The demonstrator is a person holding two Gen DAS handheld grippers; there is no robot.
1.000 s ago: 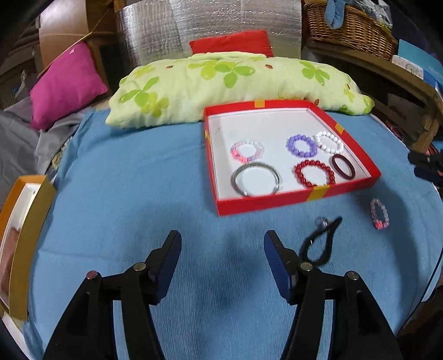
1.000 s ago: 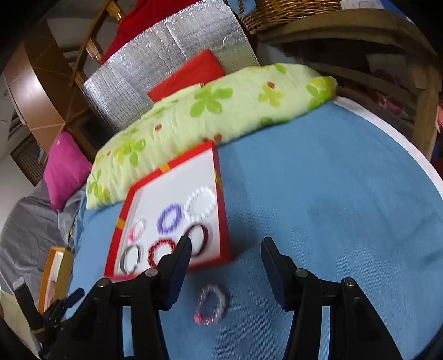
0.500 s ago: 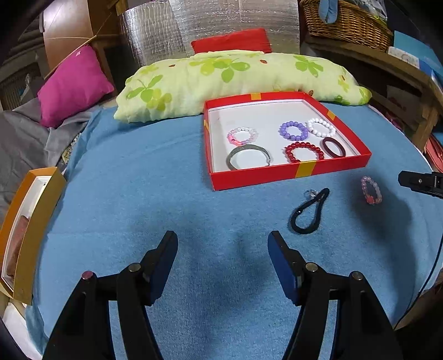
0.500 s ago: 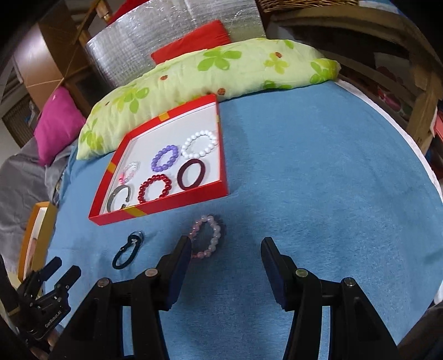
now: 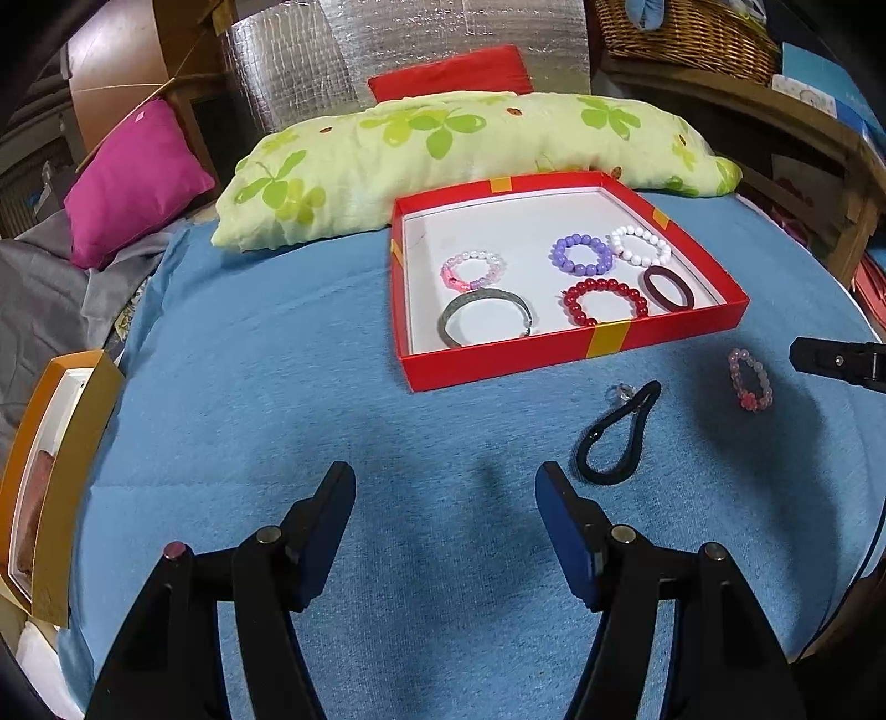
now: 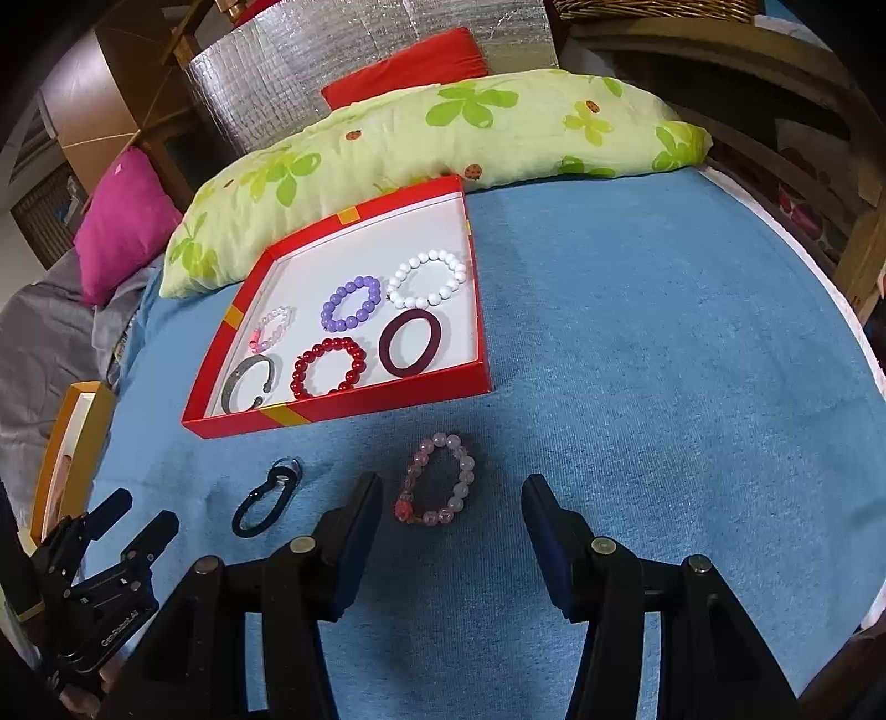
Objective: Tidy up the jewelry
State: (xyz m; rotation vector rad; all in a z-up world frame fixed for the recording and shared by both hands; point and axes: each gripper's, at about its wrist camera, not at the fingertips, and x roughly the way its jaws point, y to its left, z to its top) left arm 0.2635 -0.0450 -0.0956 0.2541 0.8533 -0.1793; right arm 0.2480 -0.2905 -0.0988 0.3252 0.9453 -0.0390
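A red box (image 5: 554,360) (image 6: 343,407) on the blue cloth holds several bracelets and a dark red hair band. In front of it lie a black hair tie (image 5: 606,481) (image 6: 249,533) with a clear charm and a pink bead bracelet (image 5: 748,402) (image 6: 467,464). My left gripper (image 5: 446,487) (image 6: 143,509) is open over bare cloth, with the hair tie just off its right finger. My right gripper (image 6: 451,490) (image 5: 830,360) is open. The pink bracelet lies just ahead of its fingertips, closer to the left one, and untouched by the pads.
A green flowered pillow (image 5: 454,149) lies behind the box, and a magenta cushion (image 5: 133,183) sits at the far left. An orange box (image 5: 61,443) stands at the cloth's left edge. A wooden frame (image 6: 853,266) and a wicker basket (image 5: 692,33) are to the right.
My left gripper drew back from the black hair tie and its jaws widened slightly. My right gripper swung round and came down until the pink bracelet lay just ahead of its fingertips.
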